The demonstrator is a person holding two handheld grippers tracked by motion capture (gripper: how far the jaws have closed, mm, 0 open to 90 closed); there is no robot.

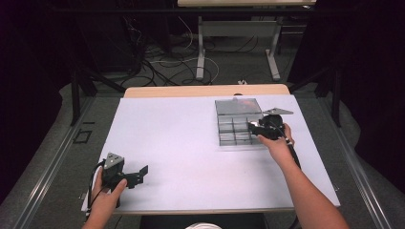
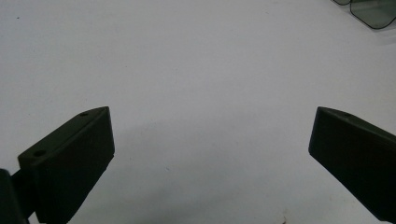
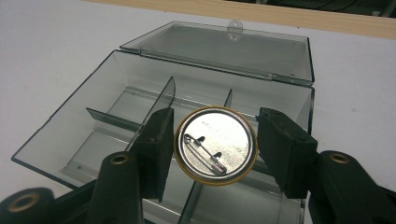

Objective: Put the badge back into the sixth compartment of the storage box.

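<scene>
A round pin badge faces me back side up, silver with a gold rim and a safety pin across it. My right gripper is shut on it, one black jaw at each side of its rim. The badge hangs over the middle compartments of a clear plastic compartment box, whose lid lies open behind it. From above, the right gripper sits at the right side of the box. My left gripper rests near the table's front left corner, open, with nothing between its jaws.
The white table top stretches wide between the two hands. A wooden strip runs along its far edge. Cables and table legs lie on the floor beyond. A corner of the clear box shows far off in the left gripper view.
</scene>
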